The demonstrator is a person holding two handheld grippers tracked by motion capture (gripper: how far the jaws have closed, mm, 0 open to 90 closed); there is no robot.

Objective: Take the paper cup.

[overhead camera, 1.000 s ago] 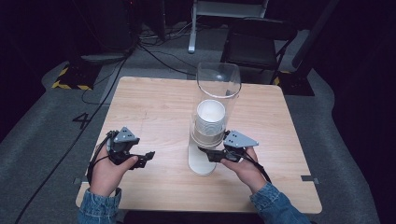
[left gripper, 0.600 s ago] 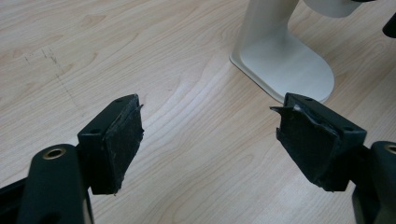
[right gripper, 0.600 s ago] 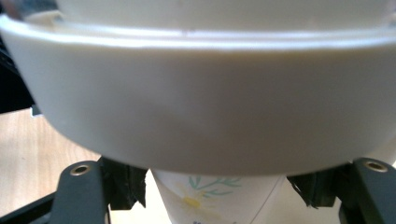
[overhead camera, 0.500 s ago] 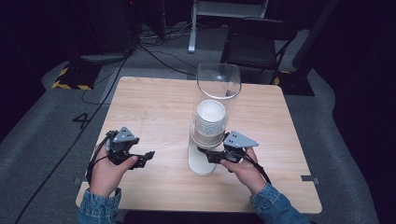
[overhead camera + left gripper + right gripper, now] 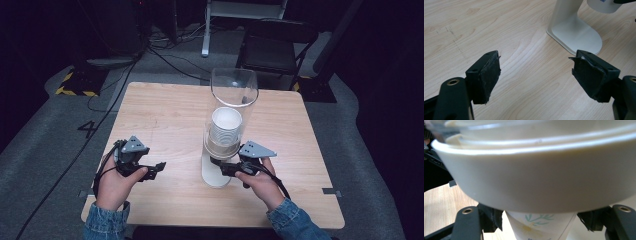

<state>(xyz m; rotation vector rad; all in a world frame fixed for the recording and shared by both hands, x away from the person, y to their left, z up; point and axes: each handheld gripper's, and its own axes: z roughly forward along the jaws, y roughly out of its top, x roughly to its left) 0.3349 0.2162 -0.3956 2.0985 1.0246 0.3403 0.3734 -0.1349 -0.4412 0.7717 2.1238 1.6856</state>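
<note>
White dispenser base (image 5: 216, 172) stands on the counter (image 5: 165, 115); right gripper (image 5: 223, 167) fingers pinch the bottom paper cup (image 5: 540, 225) under it; left gripper (image 5: 159, 166), at 9 o'clock, fingers wide open, empty.

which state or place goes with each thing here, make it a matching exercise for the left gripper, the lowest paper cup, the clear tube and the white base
1. left gripper
2. lowest paper cup
3. clear tube
4. white base

a. flat on the table
b. jaws wide apart, nothing between them
c. between the jaws of the right gripper
d. upright, with stacked cups inside

Pairs: 1-b, 2-c, 3-d, 4-a
</note>
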